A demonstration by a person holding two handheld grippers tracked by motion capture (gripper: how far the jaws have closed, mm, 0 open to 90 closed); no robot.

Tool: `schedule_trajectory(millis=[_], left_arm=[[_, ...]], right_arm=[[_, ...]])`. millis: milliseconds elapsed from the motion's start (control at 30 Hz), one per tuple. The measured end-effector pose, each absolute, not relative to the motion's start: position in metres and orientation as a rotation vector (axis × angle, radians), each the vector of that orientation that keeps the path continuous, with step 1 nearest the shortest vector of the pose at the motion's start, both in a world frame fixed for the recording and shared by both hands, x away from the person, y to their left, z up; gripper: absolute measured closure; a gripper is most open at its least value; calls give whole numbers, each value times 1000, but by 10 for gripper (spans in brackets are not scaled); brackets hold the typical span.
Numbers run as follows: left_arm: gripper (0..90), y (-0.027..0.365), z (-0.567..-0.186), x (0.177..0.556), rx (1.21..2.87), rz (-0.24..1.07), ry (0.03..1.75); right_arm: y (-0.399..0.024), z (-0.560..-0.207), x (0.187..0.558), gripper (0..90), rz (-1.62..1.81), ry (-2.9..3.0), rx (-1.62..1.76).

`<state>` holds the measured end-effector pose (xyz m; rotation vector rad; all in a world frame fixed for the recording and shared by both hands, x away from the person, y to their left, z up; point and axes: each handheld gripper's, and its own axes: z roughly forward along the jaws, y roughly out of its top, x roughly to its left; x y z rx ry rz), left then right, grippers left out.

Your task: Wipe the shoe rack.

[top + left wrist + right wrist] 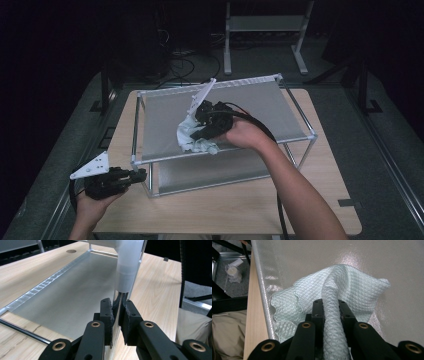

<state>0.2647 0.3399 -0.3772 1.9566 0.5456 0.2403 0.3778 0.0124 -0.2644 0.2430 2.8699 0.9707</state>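
Currently: left gripper (117,315) clamped on rack leg (119,298); right gripper (329,312) pinching cloth (329,287). Wipe shelf (165,117) evenly, rack steadied.

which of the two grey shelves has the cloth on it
The upper shelf of the rack: the pale quilted cloth lies bunched near its front left part, pinched by the right tool. The lower shelf has nothing visible on it.

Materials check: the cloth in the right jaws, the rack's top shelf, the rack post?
Cloth: soft pale textile, quilted diamond pattern, matte, folds easily. Top shelf: grey woven-looking mesh sheet, slight sheen, probably coated fabric. Rack post: shiny metal tube with mirror reflections, below a whitish plastic-looking corner joint.
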Motion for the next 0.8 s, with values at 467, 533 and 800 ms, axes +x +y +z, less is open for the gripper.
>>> schedule_trajectory(millis=[467,533,800], left_arm=[[803,343,-377,264,1953,245,554],[803,342,-377,263,1956,255,559],[803,343,-377,264,1956,242,554]], right_arm=[[13,-264,377,783,958,2867,241],[19,-264,376,783,969,2867,223],[11,-264,379,783,963,2878,250]])
